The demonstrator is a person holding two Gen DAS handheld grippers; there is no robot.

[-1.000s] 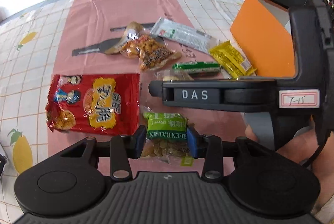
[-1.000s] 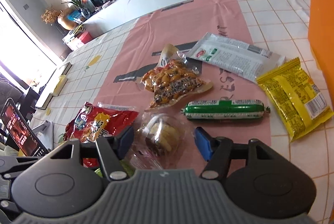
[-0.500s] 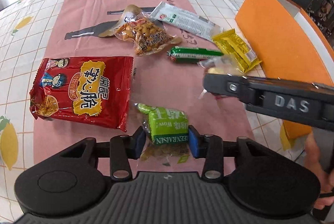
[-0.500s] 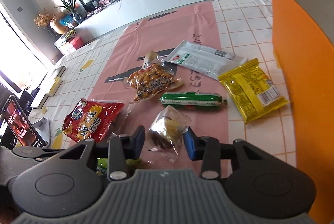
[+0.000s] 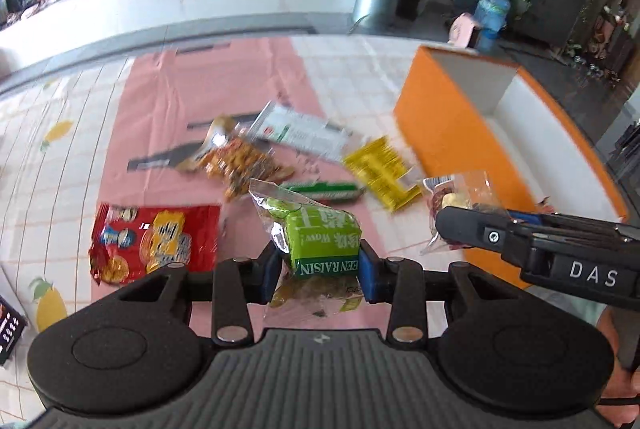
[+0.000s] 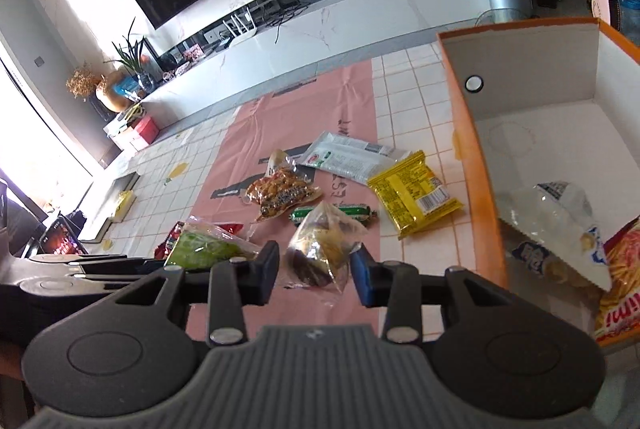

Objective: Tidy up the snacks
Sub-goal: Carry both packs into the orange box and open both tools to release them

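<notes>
My left gripper [image 5: 318, 265] holds a green raisin packet [image 5: 320, 241] lifted off the pink runner, its jaws still closing tighter on it. To its right, my right gripper [image 6: 316, 269] is shut on a clear packet of mixed snacks [image 6: 324, 241], held in the air beside the orange box [image 6: 476, 157]. The left wrist view shows that gripper [image 5: 452, 225] from the side, near the box's front corner. The open box has a white packet [image 6: 556, 225] and an orange-red packet [image 6: 620, 289] lying inside.
On the runner lie a red packet [image 5: 156, 241], a peanut packet [image 5: 240, 165], a green sausage [image 5: 324, 191], a yellow packet [image 5: 380, 169] and a white packet [image 5: 304, 133]. A lit phone screen [image 6: 62, 241] stands at the table's left.
My right gripper shut on the clear packet, lifted it and carried it right to the orange box. My left gripper rose with the raisin packet.
</notes>
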